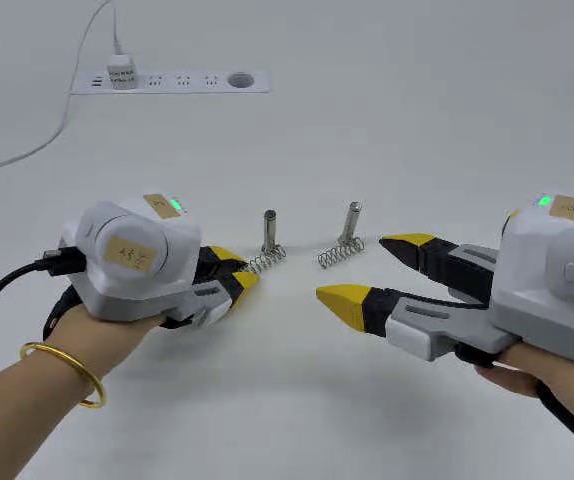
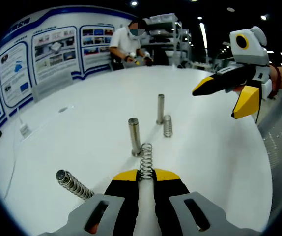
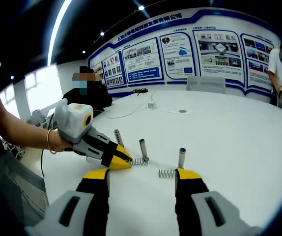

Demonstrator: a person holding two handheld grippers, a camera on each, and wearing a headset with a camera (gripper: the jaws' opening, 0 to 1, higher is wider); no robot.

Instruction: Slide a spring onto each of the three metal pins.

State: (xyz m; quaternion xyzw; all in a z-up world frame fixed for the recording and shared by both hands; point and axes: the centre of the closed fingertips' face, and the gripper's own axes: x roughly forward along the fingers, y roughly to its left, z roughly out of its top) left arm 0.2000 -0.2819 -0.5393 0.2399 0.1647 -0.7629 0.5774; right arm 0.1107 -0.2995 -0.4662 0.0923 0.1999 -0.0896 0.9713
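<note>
Left tool (image 2: 146,174): jaws clenched on the near end of a spring (image 2: 146,155). The spring lies on the worktop (image 1: 297,400) with its far end at the foot of the middle pin (image 2: 134,135), which stands upright. Right tool (image 3: 142,173): released, jaws wide, near the second spring (image 3: 166,173), which lies beside the upright far pin (image 3: 182,157). The third pin (image 2: 71,181) already carries a spring, seemingly full length, though fisheye distortion makes this uncertain.
</note>
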